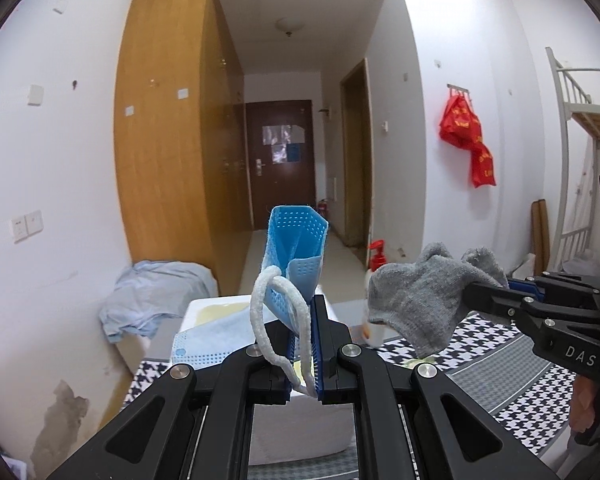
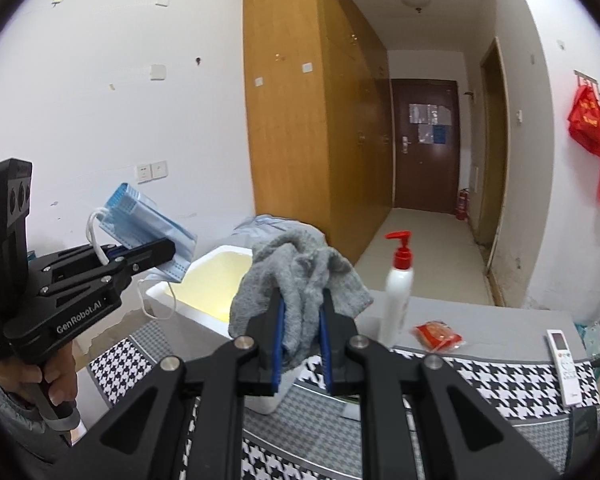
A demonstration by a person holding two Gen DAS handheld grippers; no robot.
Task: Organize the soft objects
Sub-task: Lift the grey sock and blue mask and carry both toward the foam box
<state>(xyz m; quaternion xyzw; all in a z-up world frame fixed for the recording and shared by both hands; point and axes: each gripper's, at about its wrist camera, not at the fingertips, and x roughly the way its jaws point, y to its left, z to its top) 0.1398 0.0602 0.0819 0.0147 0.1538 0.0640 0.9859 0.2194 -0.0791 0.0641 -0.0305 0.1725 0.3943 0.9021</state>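
Left gripper (image 1: pixel 302 344): jaws pressed together on a blue face mask (image 1: pixel 296 248); mask stands folded and upright above the blue pads at frame centre, its white ear loop (image 1: pixel 260 312) drooping over the left jaw. In the right wrist view the same gripper (image 2: pixel 156 252) sits at mid left, mask (image 2: pixel 148 224) fanned out above it.

Right gripper (image 2: pixel 302 344): jaws nearly closed, clamped on a grey sock (image 2: pixel 300 276); sock bunched between the pads, spilling over both fingers at lower centre. In the left wrist view it enters from the right edge (image 1: pixel 480 284), sock (image 1: pixel 420 296) hanging off its tip.

White box (image 2: pixel 204 304): open, yellowish inside, just behind the sock and below the held mask, centre left. A second mask (image 1: pixel 208 340) lies over its rim, lower left of centre.

Table cloth (image 2: pixel 480 380): houndstooth, under both grippers.

Around: pump bottle (image 2: pixel 398 292) with red top stands just right of the sock; red packet (image 2: pixel 438 334) and white remote (image 2: pixel 564 364) further right on the table.

Background: wooden wardrobe (image 2: pixel 300 120), dark door (image 2: pixel 426 140), red bags (image 1: pixel 466 132) on the wall.

Hand pose: left hand (image 2: pixel 56 376) wraps the gripper's handle at lower left; both grippers point slightly downward toward the box. Right hand only partly visible at the lower right edge.
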